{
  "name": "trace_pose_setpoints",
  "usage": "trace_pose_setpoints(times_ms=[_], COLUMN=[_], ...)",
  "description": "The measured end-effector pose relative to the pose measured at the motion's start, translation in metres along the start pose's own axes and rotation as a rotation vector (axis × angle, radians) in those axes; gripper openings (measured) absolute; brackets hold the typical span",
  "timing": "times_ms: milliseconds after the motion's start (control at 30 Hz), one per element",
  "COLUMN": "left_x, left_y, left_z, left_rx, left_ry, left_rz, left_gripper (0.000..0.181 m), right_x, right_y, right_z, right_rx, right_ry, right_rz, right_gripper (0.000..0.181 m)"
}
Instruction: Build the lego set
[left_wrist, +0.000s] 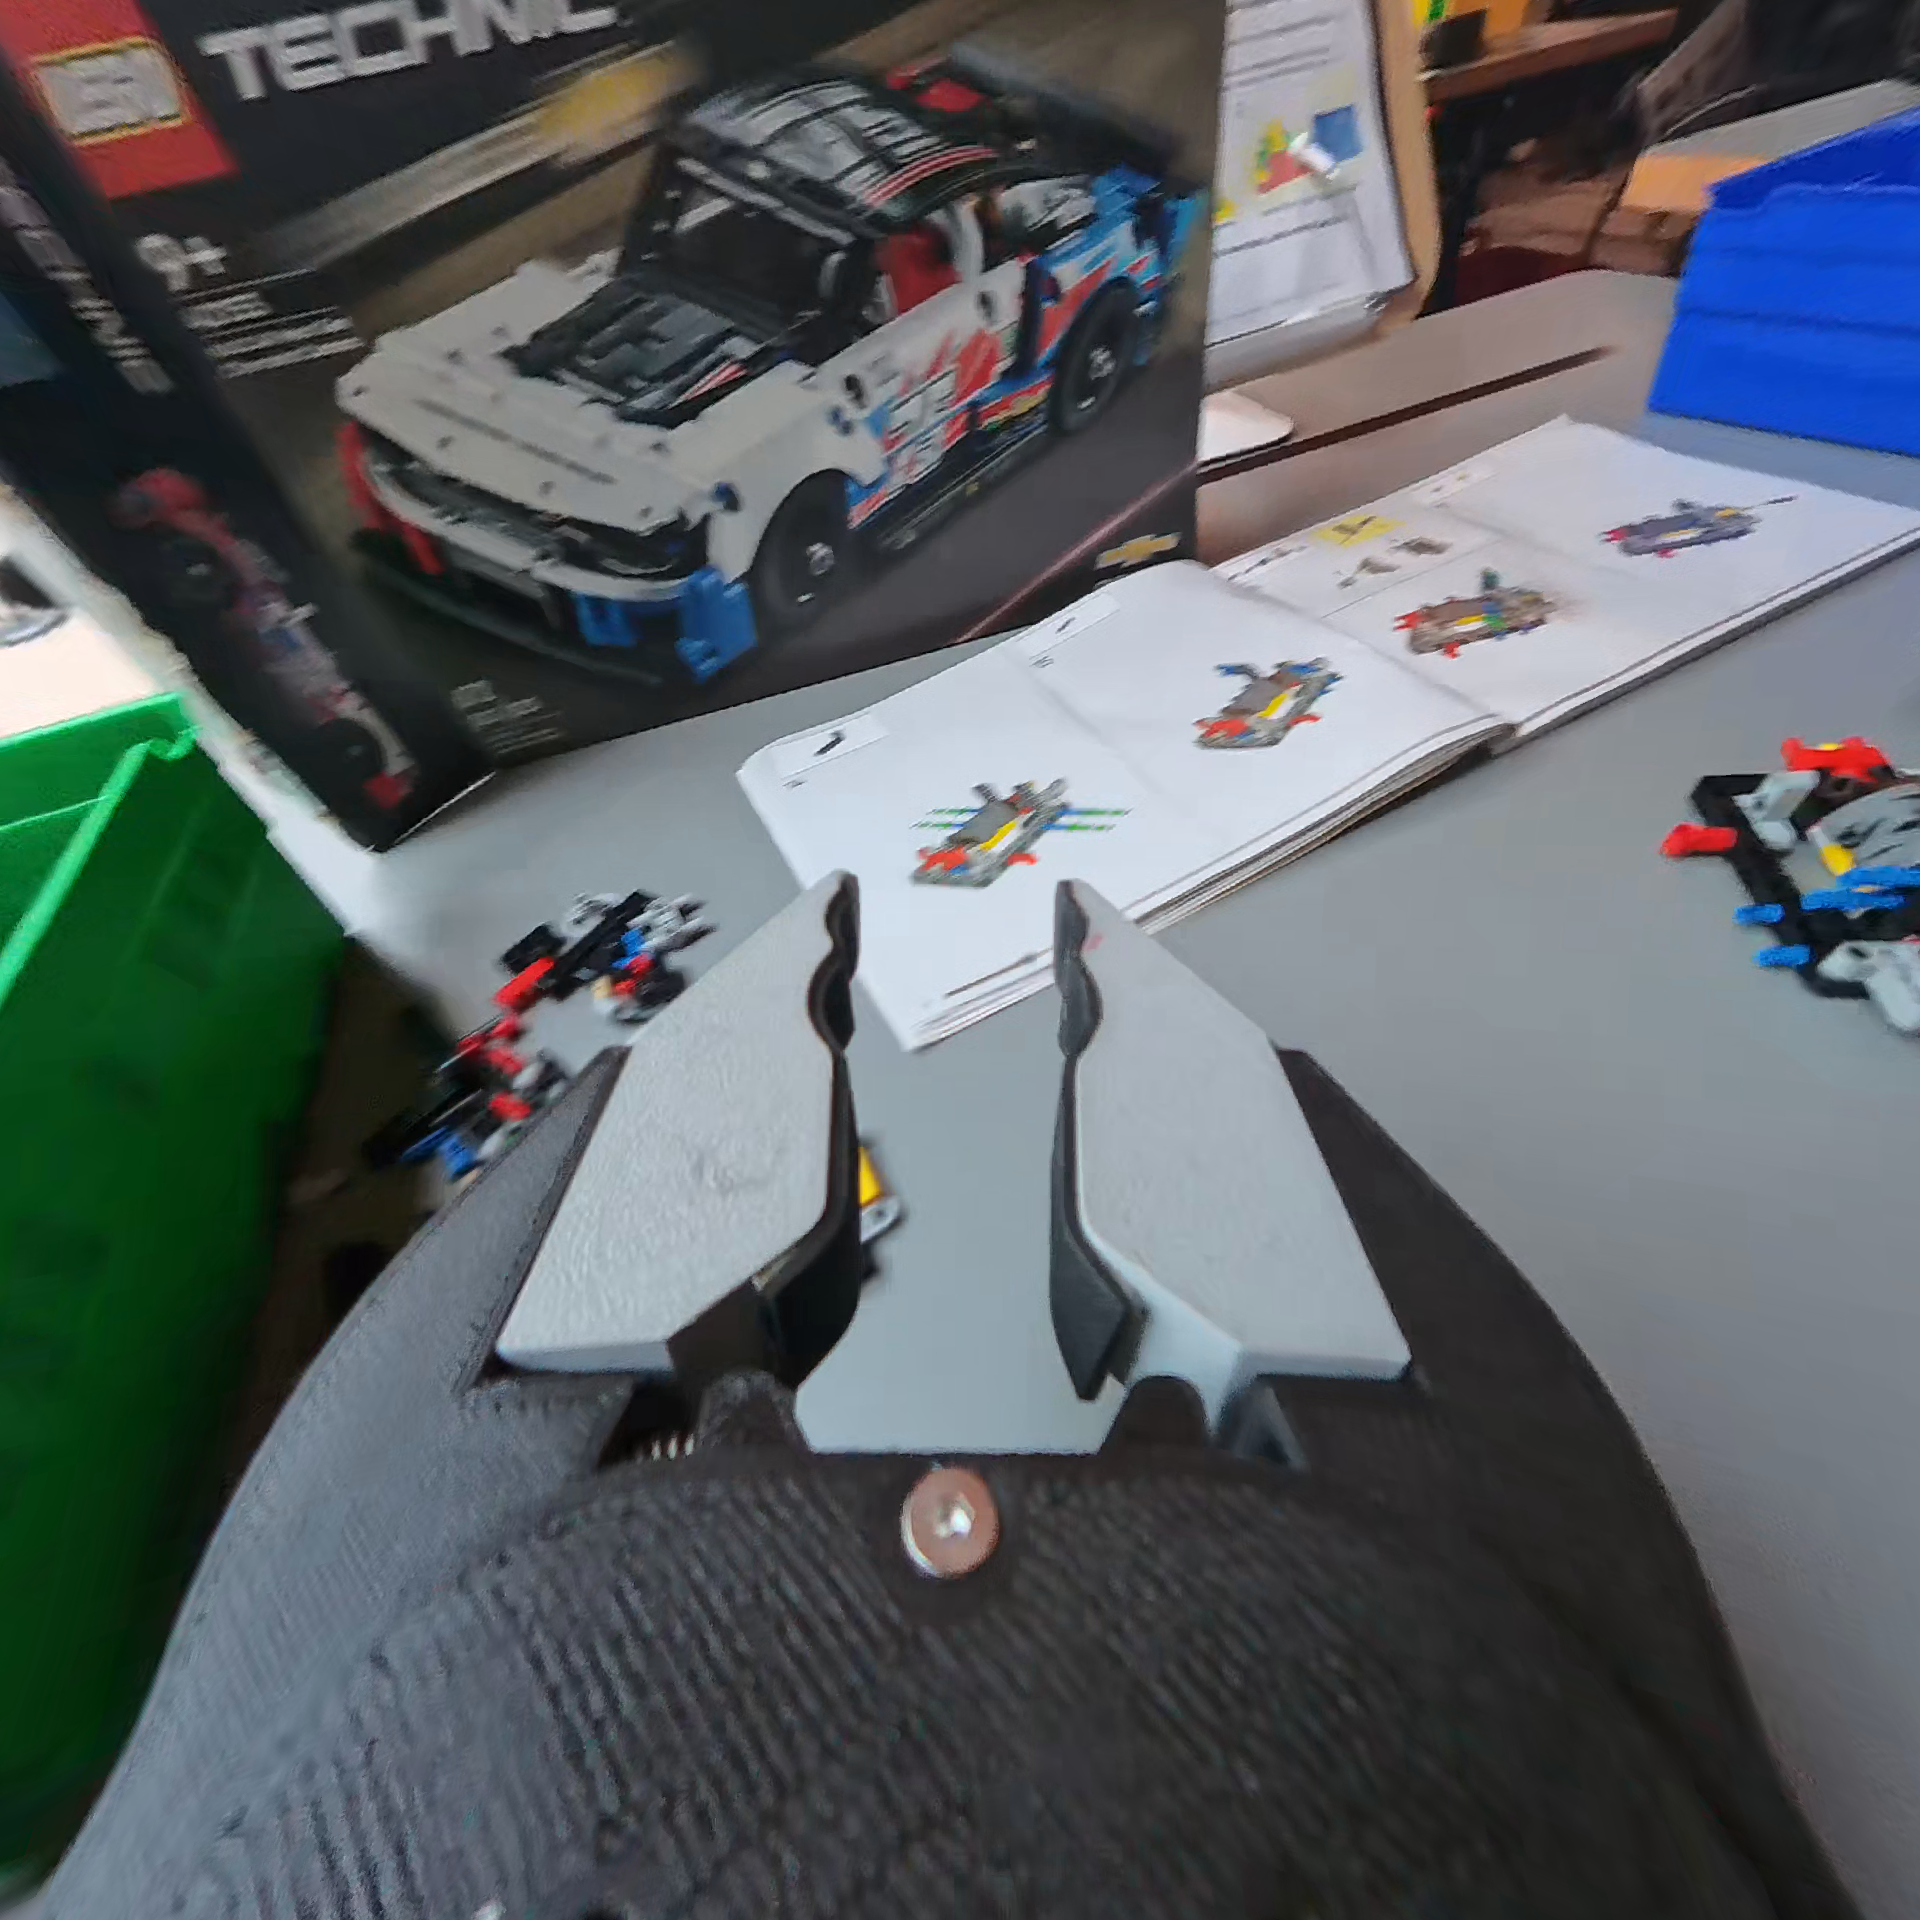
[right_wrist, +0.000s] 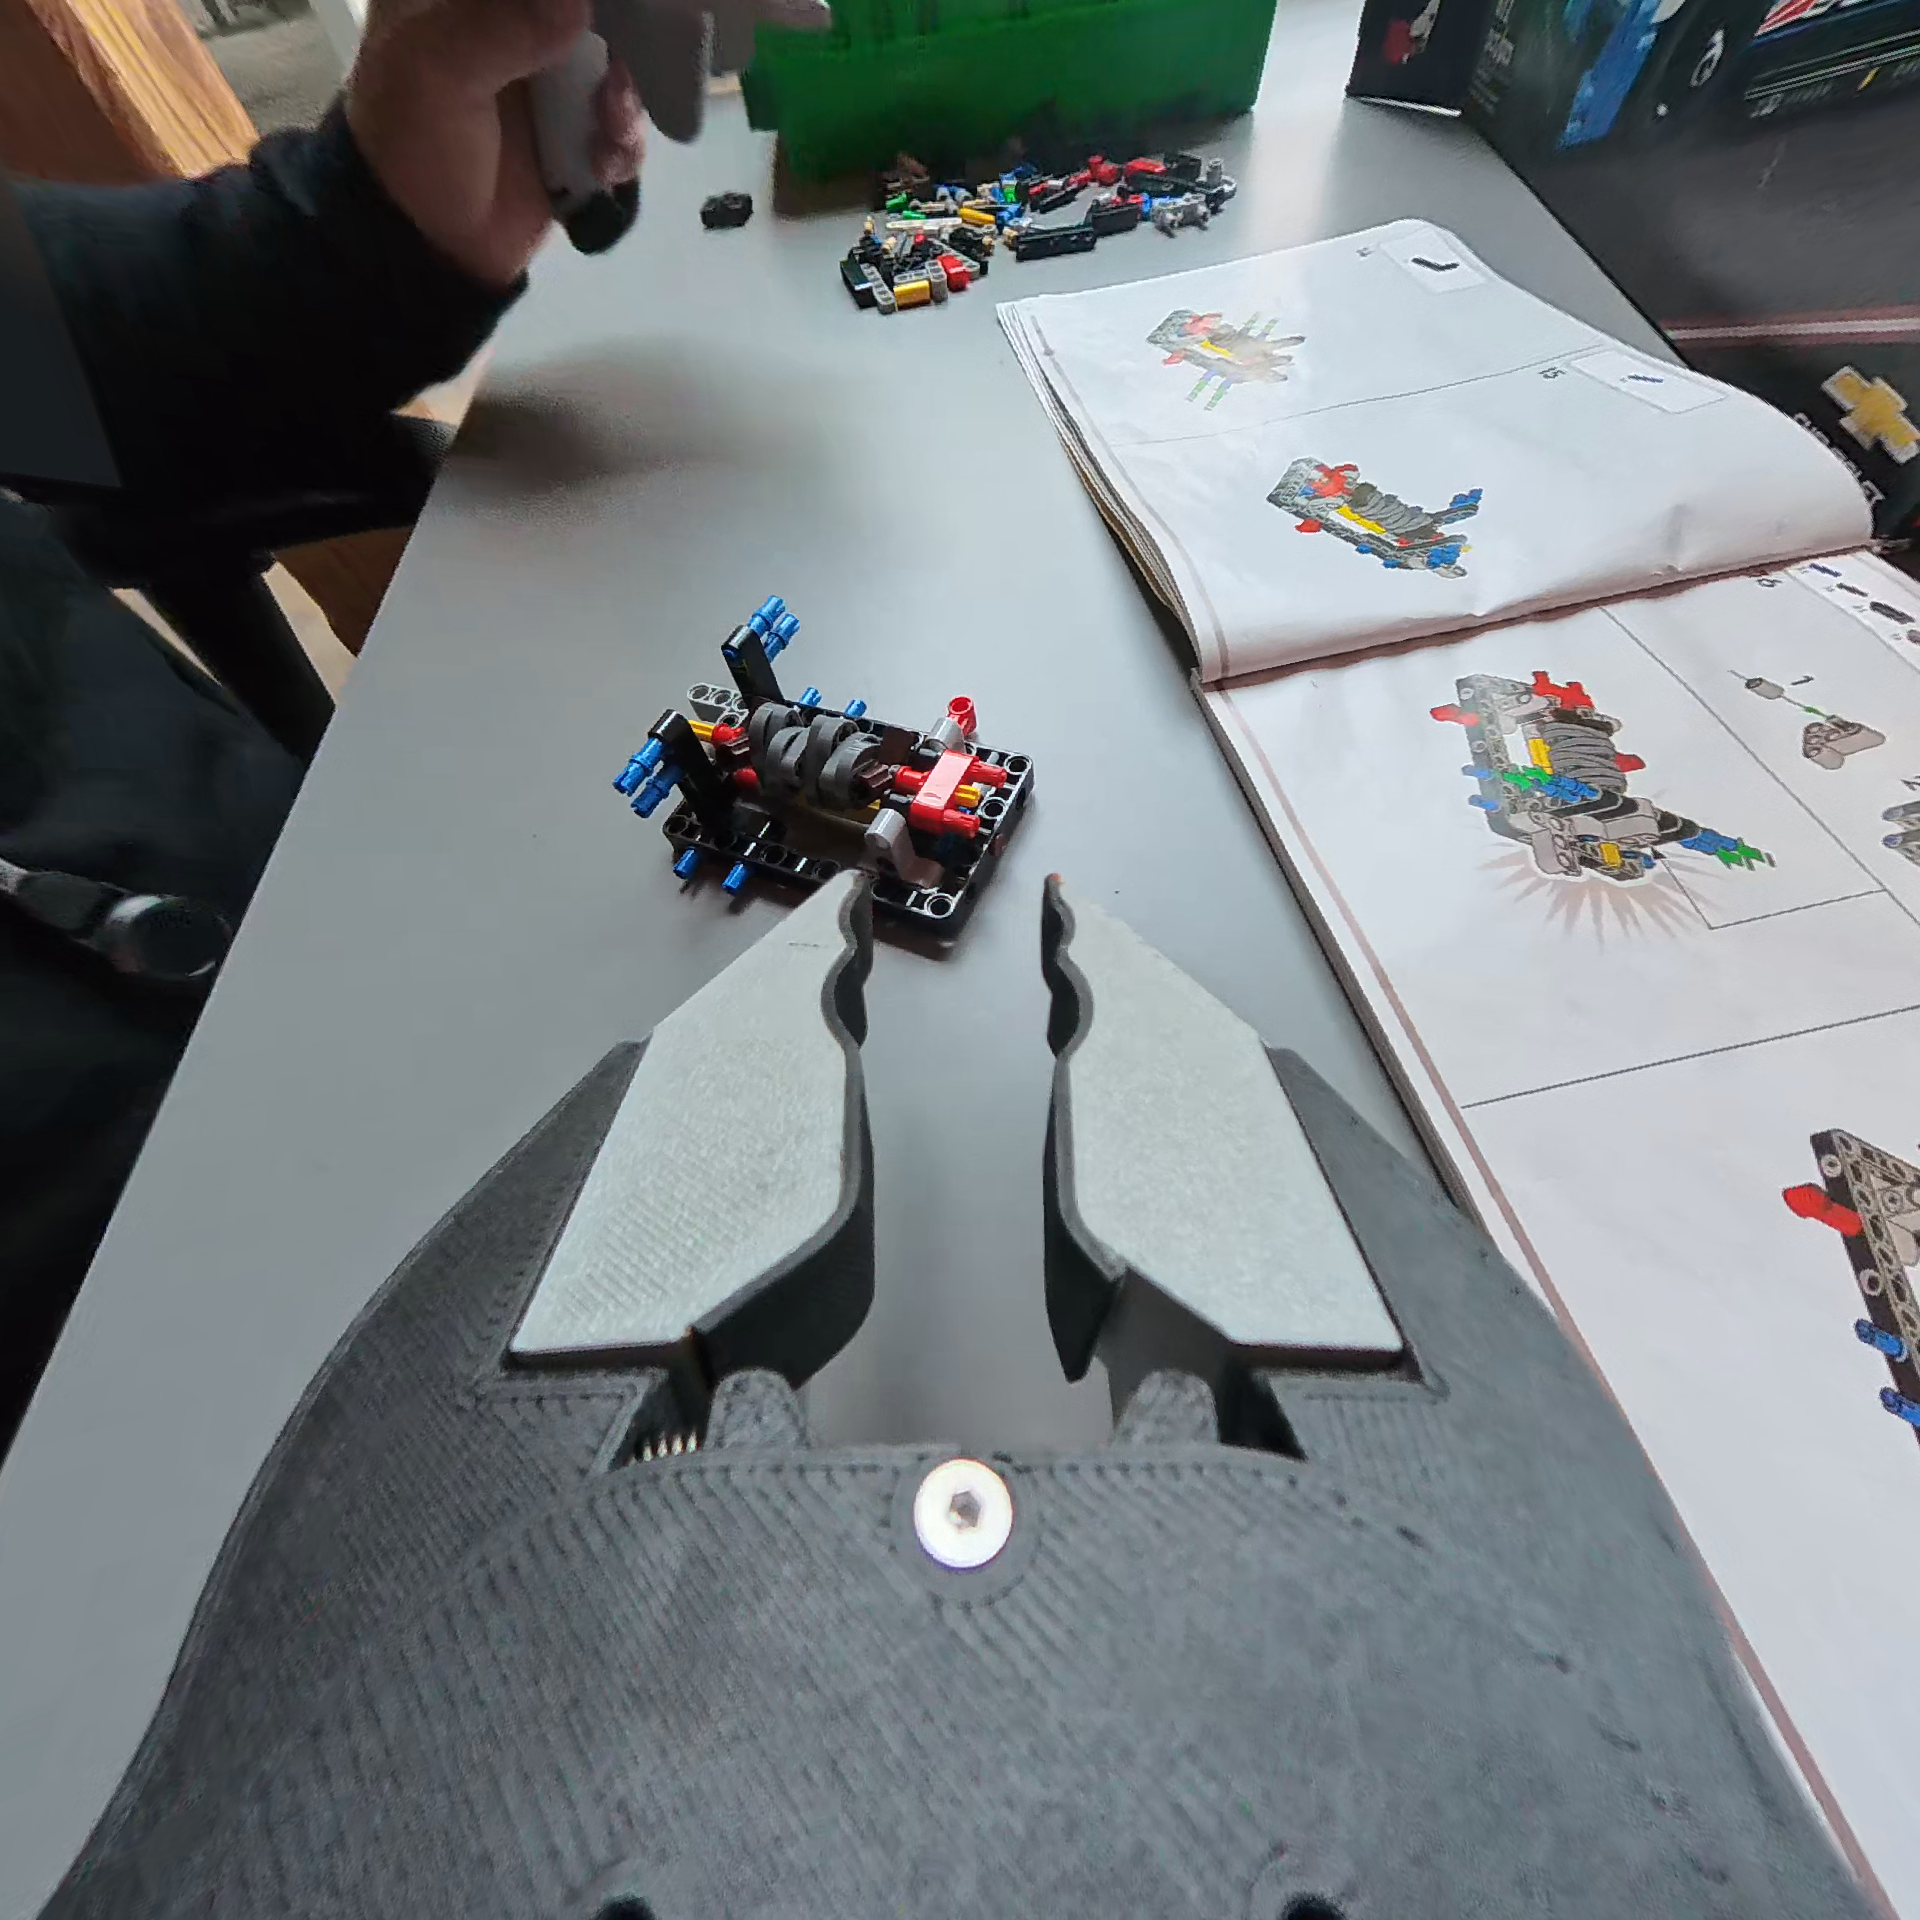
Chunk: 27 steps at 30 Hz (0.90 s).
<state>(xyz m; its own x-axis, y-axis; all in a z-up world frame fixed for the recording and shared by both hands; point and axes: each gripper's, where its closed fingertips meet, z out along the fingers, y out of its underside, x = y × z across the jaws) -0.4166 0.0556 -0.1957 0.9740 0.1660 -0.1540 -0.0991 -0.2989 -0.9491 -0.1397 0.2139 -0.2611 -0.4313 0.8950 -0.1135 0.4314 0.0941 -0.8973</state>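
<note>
Both grippers — left (left_wrist: 956, 904), right (right_wrist: 951, 899) — released, holding nothing. Half-built model (right_wrist: 831, 779) on grey table (right_wrist: 520, 1039), just past right tips — loose parts (right_wrist: 1029, 218) near green bin (right_wrist: 997, 73), beside open manual (right_wrist: 1455, 499).

1. I am holding my left gripper (left_wrist: 956, 904) up above the table with its two grey fingers (left_wrist: 727, 1122) spread apart, gripping nothing.
2. I am tilting it slightly, so the view along it is blurring at the edges.
3. I am keeping my right gripper (right_wrist: 951, 899) low and level, its fingers (right_wrist: 1195, 1143) parted just as wide and bare between.
4. In the right wrist view, my left hand (right_wrist: 468, 135) is wrapping around its handle, the dark sleeve (right_wrist: 239, 312) reaching in from the left.
</note>
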Motion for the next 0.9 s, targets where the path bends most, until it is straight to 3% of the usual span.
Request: trace_pose_setpoints(times_ms=[133,267,467,533,667,900], left_x=[-0.040,-0.067,-0.065,-0.063,-0.072,-0.083], left_y=[0.012,0.042,0.098,0.104,0.096,0.090], left_z=[-0.045,-0.083,-0.100,-0.098,-0.079,0.000], left_rx=[-0.088,-0.259,-0.456,-0.464,-0.499,-0.691], left_ry=[-0.117,-0.193,-0.089,-0.060,-0.034,0.105], left_rz=[0.007,-0.019,-0.216,-0.213,-0.134,-0.052], left_gripper=[0.032,0.031,0.023,0.007,0.006,0.000], right_x=[0.003,0.006,0.010,0.012,0.015,0.016], right_y=[0.002,0.001,0.000,0.000,0.000,0.000], right_z=[-0.002,-0.004,-0.006,-0.007,-0.008,-0.008], right_rx=[-0.005,0.004,0.015,0.016,0.022,0.023], right_ry=[0.031,0.051,0.080,0.093,0.110,0.108], right_rz=[-0.008,-0.002,0.006,0.009,0.019,0.033], right_gripper=[0.029,0.028,0.029,0.029,0.030,0.030])
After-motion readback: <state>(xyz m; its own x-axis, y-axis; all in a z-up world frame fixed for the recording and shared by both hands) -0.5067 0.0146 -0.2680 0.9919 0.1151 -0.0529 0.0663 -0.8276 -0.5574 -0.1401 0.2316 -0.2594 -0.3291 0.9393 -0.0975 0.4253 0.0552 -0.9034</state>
